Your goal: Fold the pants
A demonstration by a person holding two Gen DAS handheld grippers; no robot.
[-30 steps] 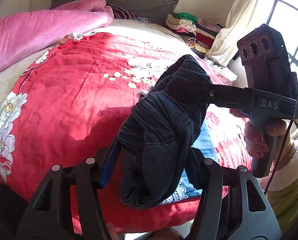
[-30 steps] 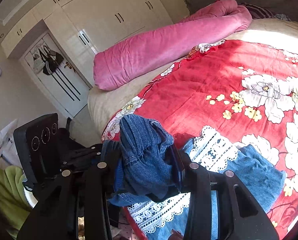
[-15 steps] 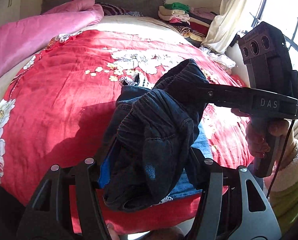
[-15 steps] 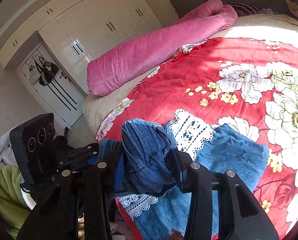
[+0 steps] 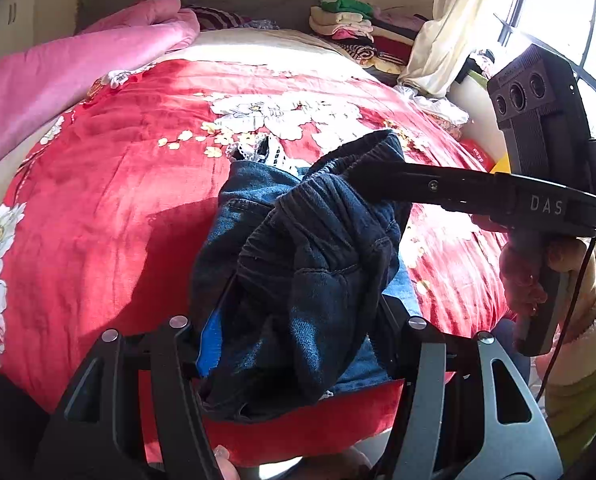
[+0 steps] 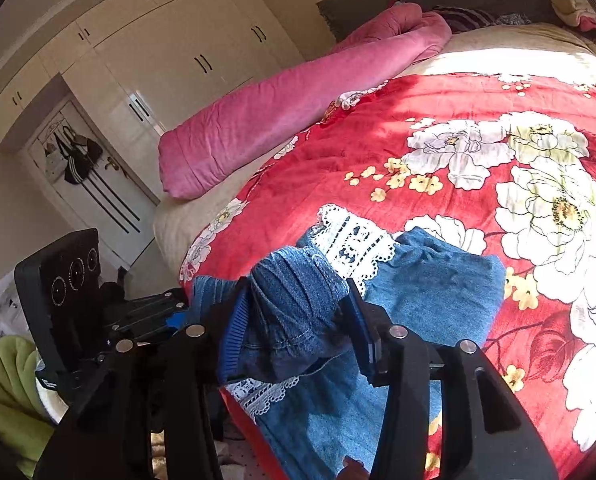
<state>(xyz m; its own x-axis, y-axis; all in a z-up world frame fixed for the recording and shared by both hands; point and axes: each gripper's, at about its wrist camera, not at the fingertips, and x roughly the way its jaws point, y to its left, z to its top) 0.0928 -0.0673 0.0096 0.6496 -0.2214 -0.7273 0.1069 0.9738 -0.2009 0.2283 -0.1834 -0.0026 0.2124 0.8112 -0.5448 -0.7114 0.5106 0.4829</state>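
Blue denim pants [image 6: 430, 280] with a white lace hem [image 6: 354, 240] lie partly flat on the red floral bedspread [image 6: 458, 100]. Their bunched end [image 5: 318, 264] is raised just above the bed's near edge. My left gripper [image 5: 298, 320] is shut on one thick wad of that denim. My right gripper [image 6: 298, 316] has another wad between its jaws; the jaws are opening and the cloth still fills the gap and touches both pads. In the left wrist view the right gripper [image 5: 362, 172] reaches in from the right, its tips buried in the fabric. The left gripper [image 6: 170, 312] shows at the right wrist view's left.
A rolled pink quilt [image 5: 58, 80] lies along the bed's left side. Folded clothes [image 5: 350, 28] are stacked by the headboard, next to a pale curtain [image 5: 450, 32]. A person's hand [image 5: 526, 272] holds the right gripper's handle. White wardrobes [image 6: 158, 60] stand beyond the bed.
Both grippers have carried the bunched denim forward over the bed and slightly lower. More of the pants now lies flat on the bedspread. The right jaws stand a little wider.
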